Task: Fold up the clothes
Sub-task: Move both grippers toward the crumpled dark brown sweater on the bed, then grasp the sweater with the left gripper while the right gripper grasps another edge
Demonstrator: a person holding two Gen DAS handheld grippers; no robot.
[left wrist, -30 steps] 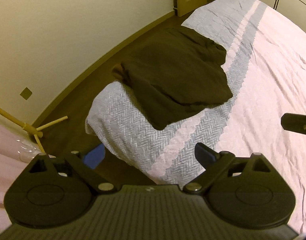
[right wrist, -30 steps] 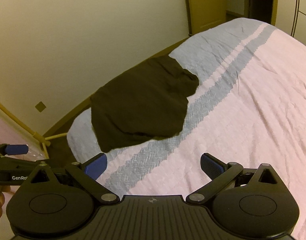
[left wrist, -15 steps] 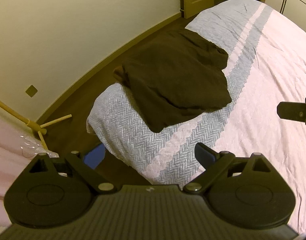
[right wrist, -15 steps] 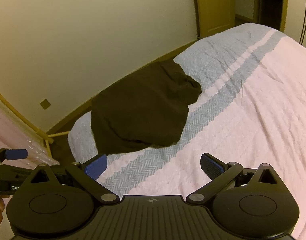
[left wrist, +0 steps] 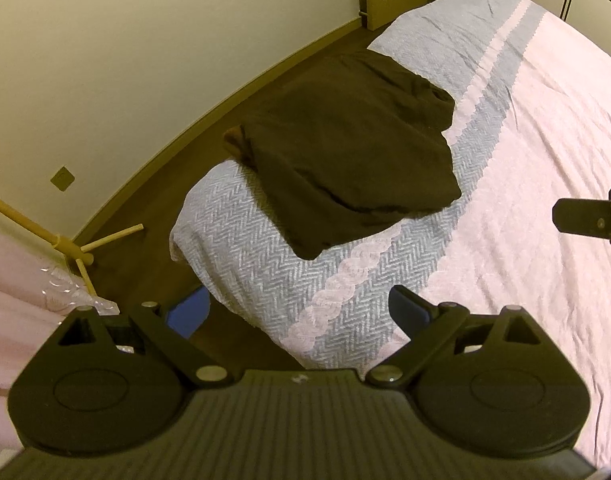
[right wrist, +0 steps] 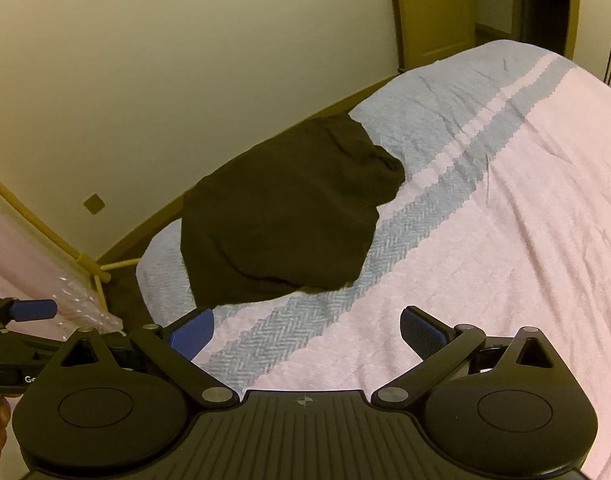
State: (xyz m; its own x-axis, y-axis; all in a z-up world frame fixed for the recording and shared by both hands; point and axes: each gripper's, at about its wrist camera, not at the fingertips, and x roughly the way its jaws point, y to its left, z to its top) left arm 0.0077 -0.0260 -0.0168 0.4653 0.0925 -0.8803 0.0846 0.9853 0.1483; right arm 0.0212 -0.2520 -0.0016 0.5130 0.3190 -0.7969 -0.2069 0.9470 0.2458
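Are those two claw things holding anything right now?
No. The left gripper and right gripper are both open and empty, above the bed. The dark garment lies untouched near the bed's corner.

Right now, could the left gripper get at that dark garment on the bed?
Probably yes. The left gripper is open and empty, and only bare bedspread lies between it and the dark garment; nothing blocks the way.
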